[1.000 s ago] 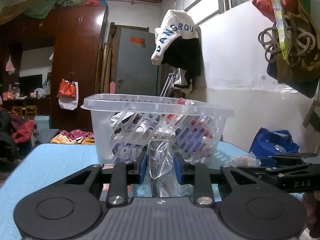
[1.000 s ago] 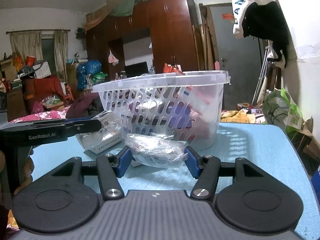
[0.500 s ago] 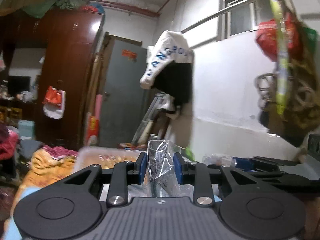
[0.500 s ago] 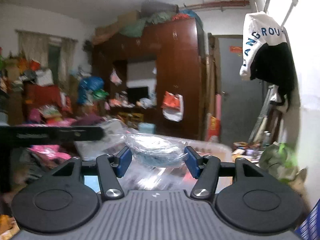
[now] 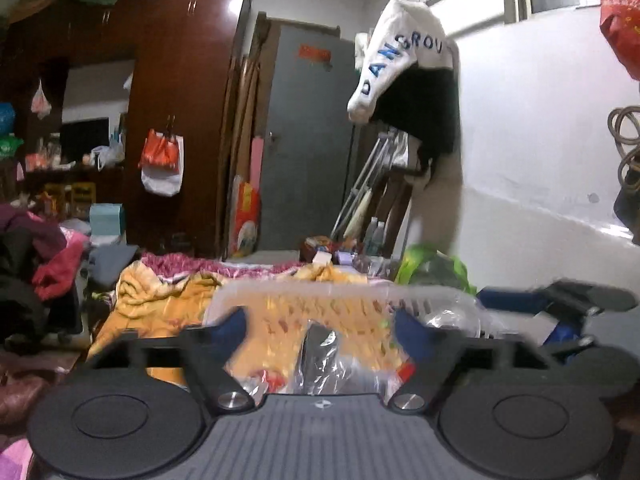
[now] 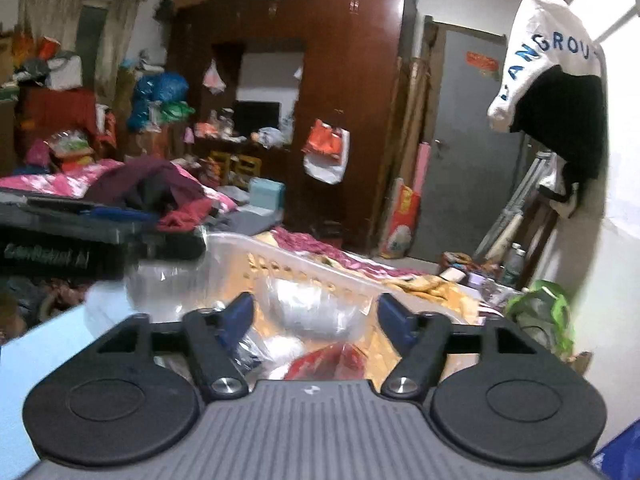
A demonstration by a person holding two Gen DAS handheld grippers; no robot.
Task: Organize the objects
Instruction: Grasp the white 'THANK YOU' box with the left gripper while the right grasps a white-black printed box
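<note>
The left claw [image 5: 320,326] is spread wide above the clear plastic basket [image 5: 304,292], its blue-padded fingers [image 5: 234,330] standing well apart with nothing pressed between them. Below the gap, a dark packet in a crinkled clear wrapper [image 5: 320,354] sits inside the basket, apart from both pads; motion blur softens it, so whether it rests on the other contents cannot be told. A bit of red packaging [image 5: 404,370] shows just right of it near the right finger.

The right claw [image 6: 316,314] is likewise wide open over the same basket [image 6: 280,256], seen here from its other side, with its rim running from left to right behind the fingers. Between and just beyond the fingers lies a rounded bundle in clear plastic [image 6: 316,312], touching neither pad. In front of it are a red packet [image 6: 332,360] and another crumpled clear bag [image 6: 256,348], all inside the basket. The light blue counter [image 6: 44,360] shows at the lower left of this view.

Each claw appears at the edge of the other's view: the right one [image 5: 568,300] as a dark blurred shape at the right of the left view, the left one [image 6: 72,240] as a blurred black bar at the left of the right view.

Behind the basket are a yellow blanket [image 5: 160,292], a dark wooden wardrobe [image 5: 180,100], a grey door [image 5: 308,140] and a white-and-black garment [image 5: 404,80] hanging by the wall.
</note>
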